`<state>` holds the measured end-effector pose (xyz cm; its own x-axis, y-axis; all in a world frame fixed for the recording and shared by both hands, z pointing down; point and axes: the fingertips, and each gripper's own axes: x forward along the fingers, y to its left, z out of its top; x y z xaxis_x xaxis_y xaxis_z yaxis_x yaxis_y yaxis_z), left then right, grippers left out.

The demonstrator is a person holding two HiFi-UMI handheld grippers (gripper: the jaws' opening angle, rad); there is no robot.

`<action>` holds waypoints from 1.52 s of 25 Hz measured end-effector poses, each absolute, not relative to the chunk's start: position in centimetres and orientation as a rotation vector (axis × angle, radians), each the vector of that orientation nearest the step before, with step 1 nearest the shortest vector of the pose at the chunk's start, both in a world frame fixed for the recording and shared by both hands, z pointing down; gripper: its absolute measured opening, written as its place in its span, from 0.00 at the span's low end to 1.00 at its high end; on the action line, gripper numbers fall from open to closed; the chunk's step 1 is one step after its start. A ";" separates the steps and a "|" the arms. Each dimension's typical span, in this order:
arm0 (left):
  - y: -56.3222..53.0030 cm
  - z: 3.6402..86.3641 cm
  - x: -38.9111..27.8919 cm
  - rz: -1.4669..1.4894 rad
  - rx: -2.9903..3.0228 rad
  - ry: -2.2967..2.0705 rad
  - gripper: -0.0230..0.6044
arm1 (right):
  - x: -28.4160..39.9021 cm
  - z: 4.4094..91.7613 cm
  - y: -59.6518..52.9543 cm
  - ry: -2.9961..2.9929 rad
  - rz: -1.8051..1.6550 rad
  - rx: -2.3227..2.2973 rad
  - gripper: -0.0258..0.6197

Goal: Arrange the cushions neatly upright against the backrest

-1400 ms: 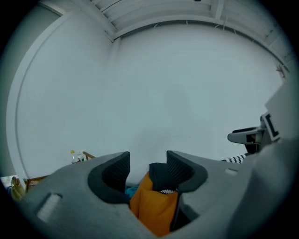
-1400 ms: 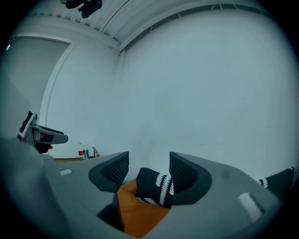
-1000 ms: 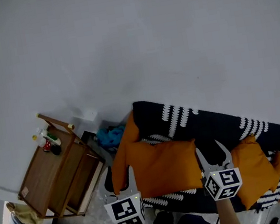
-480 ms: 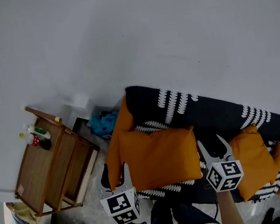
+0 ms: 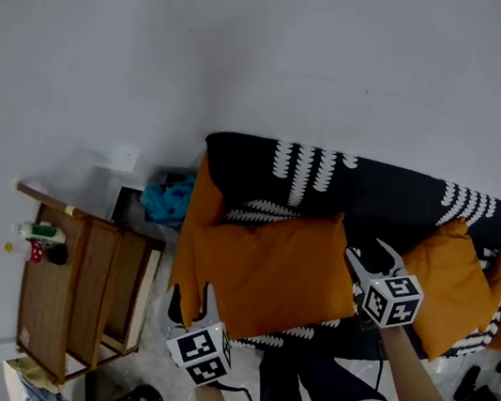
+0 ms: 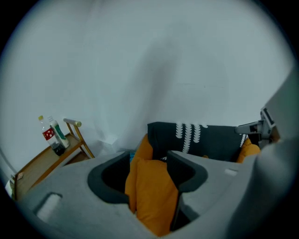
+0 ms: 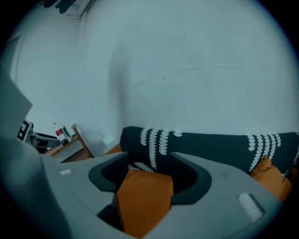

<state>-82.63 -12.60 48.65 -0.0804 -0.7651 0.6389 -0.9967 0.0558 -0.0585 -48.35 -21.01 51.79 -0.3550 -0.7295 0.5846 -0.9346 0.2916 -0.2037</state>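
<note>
Cushions in orange sit on a black, white-leaf-print sofa (image 5: 375,207). The large cushion (image 5: 277,271) lies across the seat's middle, leaning on the backrest (image 5: 323,178). A smaller cushion (image 5: 445,281) slumps at the right end. The left gripper (image 5: 191,292) is at the large cushion's left edge and the right gripper (image 5: 370,253) at its right edge. Both have their jaws spread wide, with orange fabric showing in each gap, apparently unpinched.

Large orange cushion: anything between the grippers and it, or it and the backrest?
Nothing visible. The open left gripper and right gripper face the large orange cushion directly; only the black-and-white patterned backrest lies behind it.
</note>
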 end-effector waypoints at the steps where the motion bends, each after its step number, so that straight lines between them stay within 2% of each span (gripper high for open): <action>1: -13.6 49.9 -82.6 0.718 1.750 -1.885 0.44 | -48.1 53.2 -21.9 -2.176 0.750 1.477 0.46; 14: -19.4 65.7 -82.0 1.024 1.699 -1.633 0.52 | -46.8 70.8 -25.0 -1.945 0.877 1.206 0.47; 22: -19.4 73.5 -82.6 1.178 1.581 -1.475 0.52 | -46.6 78.8 -27.0 -1.831 0.839 1.060 0.44; 27: -18.8 75.8 -82.3 1.243 1.582 -1.466 0.46 | -46.7 82.3 -26.6 -1.783 0.841 0.930 0.45; 38: -18.5 77.1 -82.2 1.277 1.507 -1.439 0.35 | -48.0 82.9 -25.4 -1.761 0.877 0.928 0.27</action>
